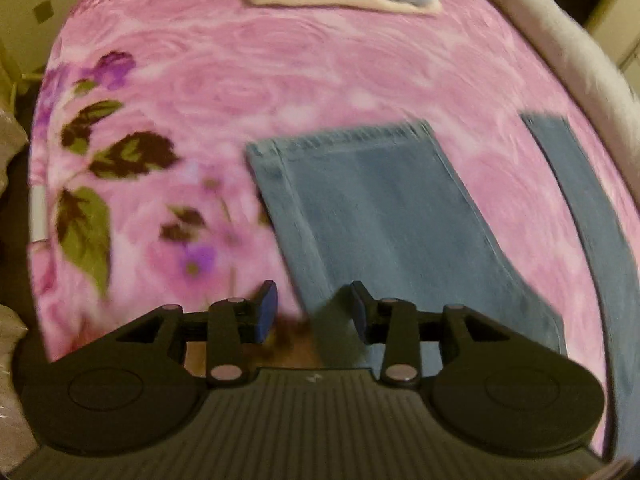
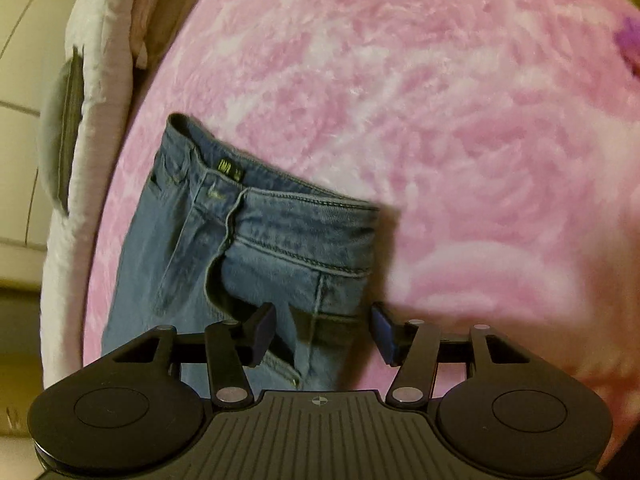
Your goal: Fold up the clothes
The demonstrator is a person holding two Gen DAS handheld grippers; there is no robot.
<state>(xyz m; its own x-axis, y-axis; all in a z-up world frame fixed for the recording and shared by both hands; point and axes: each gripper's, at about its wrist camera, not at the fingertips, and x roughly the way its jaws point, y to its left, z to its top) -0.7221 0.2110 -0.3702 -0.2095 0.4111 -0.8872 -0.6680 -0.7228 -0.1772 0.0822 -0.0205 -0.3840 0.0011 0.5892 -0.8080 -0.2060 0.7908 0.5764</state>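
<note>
Two grippers gape empty over faded blue denim jeans [image 2: 248,248] on pink floral fleece blanket [image 1: 280,80]: left gripper [image 1: 314,310] over the leg hems, right gripper [image 2: 322,334] over the waistband.

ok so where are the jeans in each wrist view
Left wrist: jeans, leg hems, centre to right, ahead of the left gripper.
Right wrist: jeans, waistband end, lower left, ahead of the right gripper.
Shared landmark: the pink blanket.
</note>
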